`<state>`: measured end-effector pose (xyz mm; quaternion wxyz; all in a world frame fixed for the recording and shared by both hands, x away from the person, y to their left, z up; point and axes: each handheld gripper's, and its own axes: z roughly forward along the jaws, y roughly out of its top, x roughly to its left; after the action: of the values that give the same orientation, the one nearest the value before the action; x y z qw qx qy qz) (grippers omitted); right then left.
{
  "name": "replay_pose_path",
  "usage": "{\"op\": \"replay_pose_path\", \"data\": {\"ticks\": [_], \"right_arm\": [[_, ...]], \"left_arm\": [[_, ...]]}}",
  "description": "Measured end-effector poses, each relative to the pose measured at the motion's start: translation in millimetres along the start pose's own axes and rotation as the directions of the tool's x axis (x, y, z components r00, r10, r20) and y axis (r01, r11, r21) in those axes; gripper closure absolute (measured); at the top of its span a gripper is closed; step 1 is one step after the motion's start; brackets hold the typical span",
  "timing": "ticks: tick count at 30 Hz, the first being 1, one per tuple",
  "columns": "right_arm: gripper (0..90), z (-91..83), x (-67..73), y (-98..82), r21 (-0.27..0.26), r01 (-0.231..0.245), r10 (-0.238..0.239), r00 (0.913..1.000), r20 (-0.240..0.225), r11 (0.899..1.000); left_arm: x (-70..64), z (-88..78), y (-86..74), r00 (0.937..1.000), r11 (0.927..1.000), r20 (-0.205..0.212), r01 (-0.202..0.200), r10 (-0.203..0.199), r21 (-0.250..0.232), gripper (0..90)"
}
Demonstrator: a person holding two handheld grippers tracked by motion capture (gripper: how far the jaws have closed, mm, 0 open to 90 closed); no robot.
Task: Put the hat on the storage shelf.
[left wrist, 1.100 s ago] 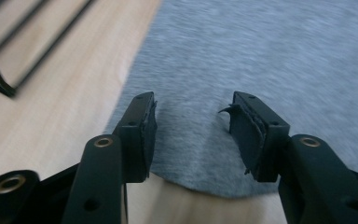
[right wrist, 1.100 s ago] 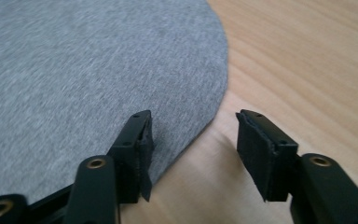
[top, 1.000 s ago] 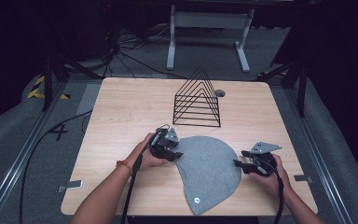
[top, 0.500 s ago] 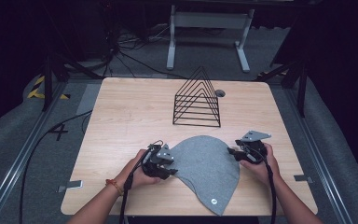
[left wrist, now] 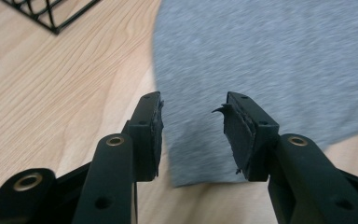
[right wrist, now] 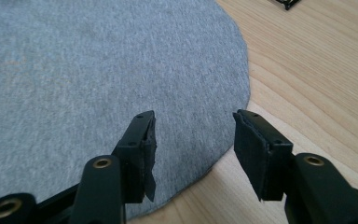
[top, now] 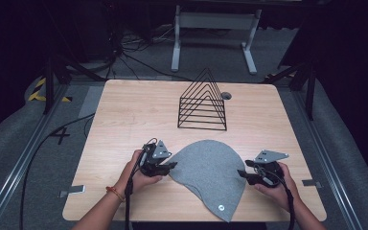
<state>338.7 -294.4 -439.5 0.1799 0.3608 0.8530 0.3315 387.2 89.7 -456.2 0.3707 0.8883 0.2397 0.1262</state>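
while the soft grey knit beanie (top: 208, 175) lies flat on the pale wood-grain table (top: 124, 120), near its front edge and in front of the black wire triangular rack (top: 202, 101), it looks spread out but not yet lifted. the left gripper (left wrist: 193, 112) and right gripper (right wrist: 193, 133) stand partly open over opposite edges, gripping nothing; its jaws have just been closing on the left.

The cloth (top: 208, 171) lies on the table's (top: 124, 115) near half, between the left gripper (top: 168, 166) and right gripper (top: 243, 174). The rack (top: 202, 101) stands behind it, well apart.
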Motion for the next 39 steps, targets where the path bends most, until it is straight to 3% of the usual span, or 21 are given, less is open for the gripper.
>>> {"op": "replay_pose_path", "data": {"ticks": [4,6,8,10,14,21,22,23,24,26,27,28,32,35,39], "right_arm": [[45.4,4.3,-1.7,-4.0,0.038,0.01,-0.01,0.9999,-0.004,0.999],[44.6,6.2,-2.2,-6.4,0.056,0.015,-0.014,0.9998,-0.011,0.998],[43.6,8.7,-2.1,-7.2,0.079,0.058,-0.06,0.9981,0.012,0.995],[44.0,12.7,-9.7,-5.7,0.064,0.05,-0.051,0.9985,0.018,0.997],[43.9,22.3,-22.9,3.6,0.064,0.05,-0.055,0.996,0.071,0.997],[44.0,43.2,-39.5,24.8,0.069,0.043,-0.051,0.9918,0.117,0.997],[44.4,46.2,-41.2,27.6,0.068,0.041,-0.049,0.9911,0.124,0.997],[44.6,48.8,-42.2,30.0,0.067,0.04,-0.049,0.9902,0.131,0.997],[45.9,51.3,-43.2,32.3,0.064,0.034,-0.043,0.9898,0.136,0.997],[48.0,52.2,-43.5,34.4,0.058,0.028,-0.036,0.9893,0.141,0.998],[48.9,48.8,-44.1,34.5,0.036,0.014,-0.018,0.9924,0.121,0.999],[49.5,45.7,-44.6,34.2,0.024,0.0,-0.002,0.9946,0.104,1.0],[49.4,37.4,-42.1,32.8,0.013,-0.011,0.01,0.9977,0.067,1.0],[47.7,34.9,-35.7,27.2,0.015,-0.014,0.014,0.9996,0.024,1.0],[45.4,40.1,-33.8,23.4,0.033,-0.022,0.021,0.9996,0.016,0.999]], "left_arm": [[9.5,6.8,-7.4,0.9995,0.9988,0.003,0.032,-0.032,0.038,56.3],[11.6,5.4,-10.2,0.9982,0.9979,0.023,0.055,-0.056,0.035,57.1],[10.2,1.6,-12.8,0.9971,0.9964,0.033,0.066,-0.068,0.053,57.2],[7.6,-1.4,-15.3,0.9963,0.9957,0.045,0.071,-0.073,0.059,57.3],[-13.5,-11.1,-21.1,0.9961,0.996,0.08,0.032,-0.038,0.084,57.8],[-35.7,-12.3,-16.3,0.9922,0.9925,0.122,-0.038,0.023,0.116,56.2],[-37.9,-12.0,-14.0,0.9925,0.9904,0.116,-0.052,0.037,0.128,54.3],[-38.8,-12.7,-9.6,0.9928,0.9853,0.09,-0.091,0.078,0.145,50.3],[-37.0,-14.1,-5.4,0.9932,0.9839,0.062,-0.107,0.099,0.144,46.1],[-26.9,-17.4,2.0,0.9972,0.9937,0.032,-0.07,0.067,0.088,42.5],[-12.7,-18.1,9.6,0.9994,0.9994,0.035,-0.004,0.003,0.035,39.4],[-5.9,-16.9,13.2,0.999,0.9995,0.044,0.01,-0.011,0.028,39.3],[6.5,-5.5,22.1,0.9987,0.9994,0.049,0.011,-0.013,0.032,36.2],[13.6,15.6,32.6,0.9989,0.9991,0.044,0.011,-0.013,0.042,35.9],[16.8,30.7,39.2,0.9986,0.9982,0.045,0.023,-0.025,0.055,35.4]]}}
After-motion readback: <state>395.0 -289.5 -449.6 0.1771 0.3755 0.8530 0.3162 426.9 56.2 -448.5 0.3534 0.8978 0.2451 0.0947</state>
